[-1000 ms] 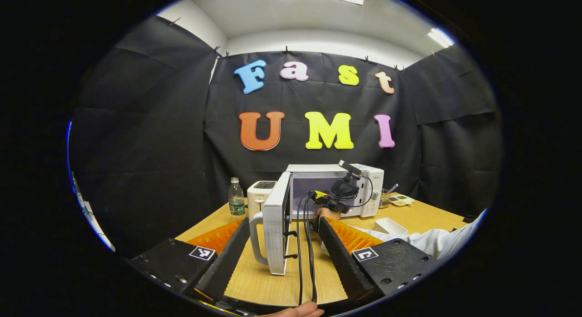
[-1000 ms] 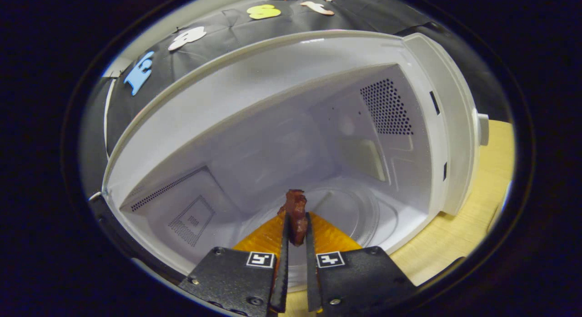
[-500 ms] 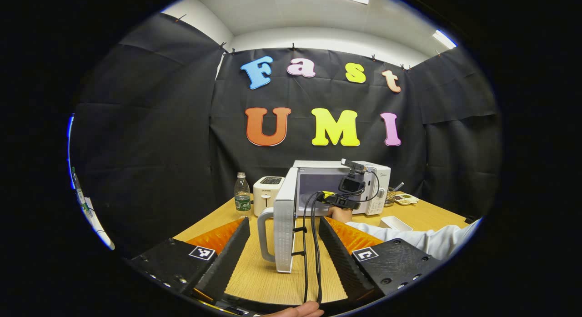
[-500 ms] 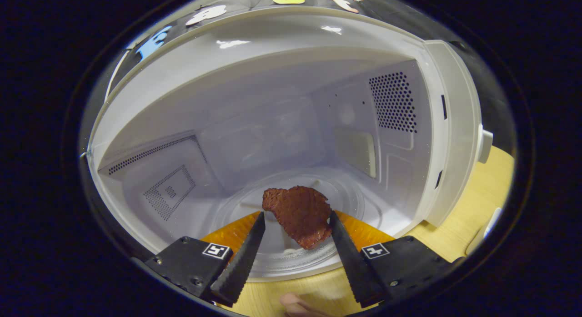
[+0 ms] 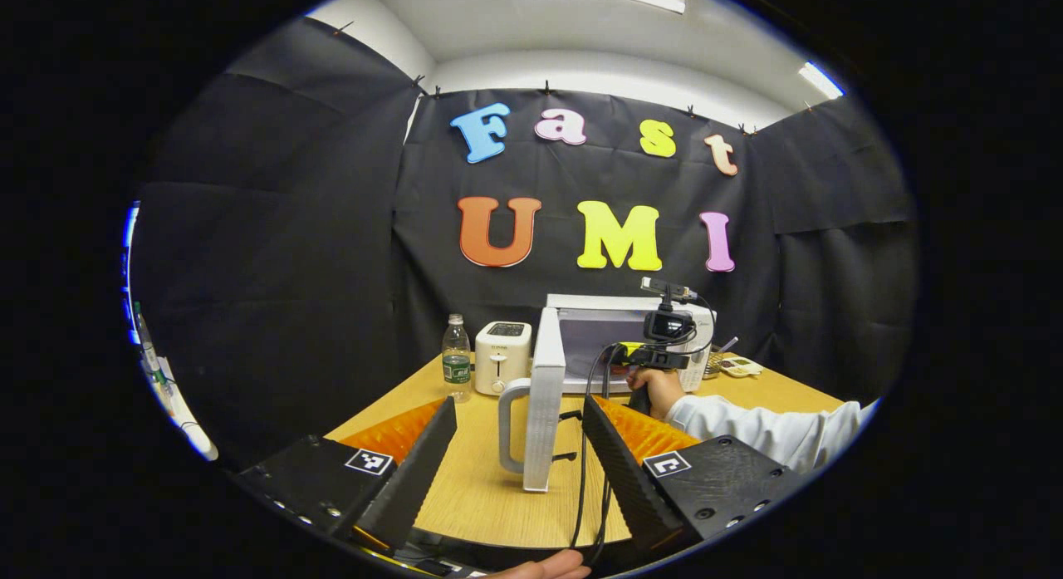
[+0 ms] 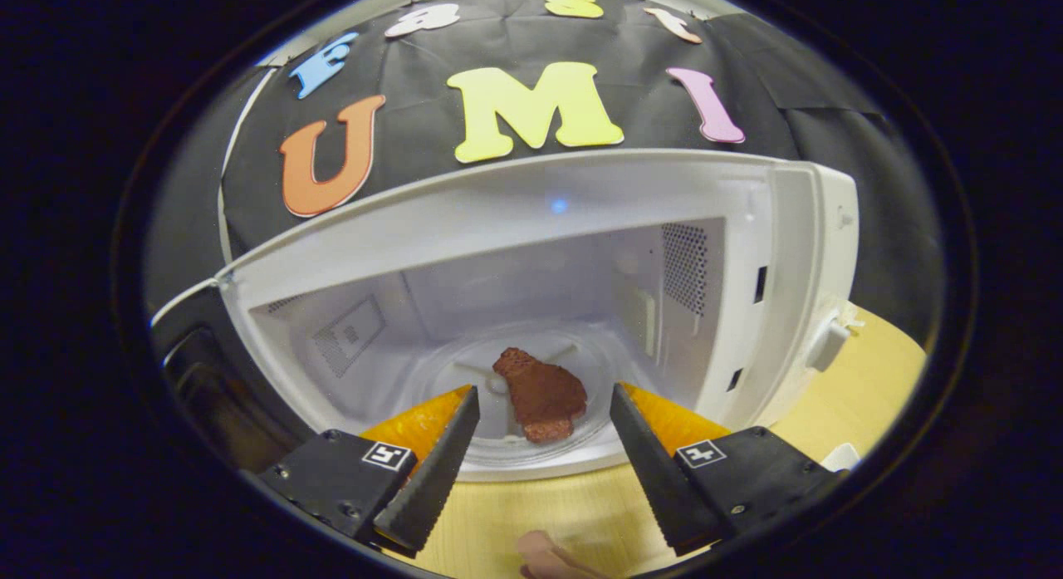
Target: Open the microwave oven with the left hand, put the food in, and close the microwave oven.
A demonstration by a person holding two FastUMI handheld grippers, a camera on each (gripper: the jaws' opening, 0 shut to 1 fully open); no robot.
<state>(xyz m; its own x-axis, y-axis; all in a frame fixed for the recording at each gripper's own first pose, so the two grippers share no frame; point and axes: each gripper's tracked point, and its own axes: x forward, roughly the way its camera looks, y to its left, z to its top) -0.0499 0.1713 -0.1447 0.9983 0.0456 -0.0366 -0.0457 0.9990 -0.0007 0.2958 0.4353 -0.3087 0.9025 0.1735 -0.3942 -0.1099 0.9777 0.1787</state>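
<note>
Brown food (image 6: 540,393), one, in microwave (image 6: 515,230)

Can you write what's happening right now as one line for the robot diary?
step: food placed | food on microwave turntable | right gripper open, outside | door open | left gripper open | next: shut door

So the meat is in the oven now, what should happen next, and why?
Probably the left gripper should push the open door shut. The food lies on the turntable inside the microwave, and the right gripper is open, outside the cavity.
</note>
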